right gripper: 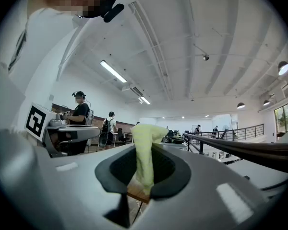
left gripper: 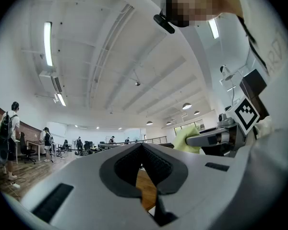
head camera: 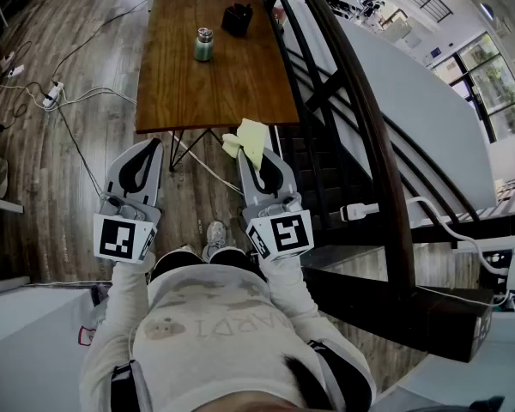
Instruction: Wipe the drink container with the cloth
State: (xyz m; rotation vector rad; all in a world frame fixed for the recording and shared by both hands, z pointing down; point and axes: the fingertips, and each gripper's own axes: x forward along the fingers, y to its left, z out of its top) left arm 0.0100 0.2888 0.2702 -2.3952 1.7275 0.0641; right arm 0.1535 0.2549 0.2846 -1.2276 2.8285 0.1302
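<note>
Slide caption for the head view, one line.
Facing a wooden table with a green, silver-lidded drink container: right gripper clamps a pale yellow cloth, left gripper shut and empty.

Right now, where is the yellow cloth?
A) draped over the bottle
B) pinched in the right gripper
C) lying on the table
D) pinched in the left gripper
B: the cloth hangs clamped in the right gripper, while the left gripper is shut on nothing and the bottle stands bare on the table.
</note>
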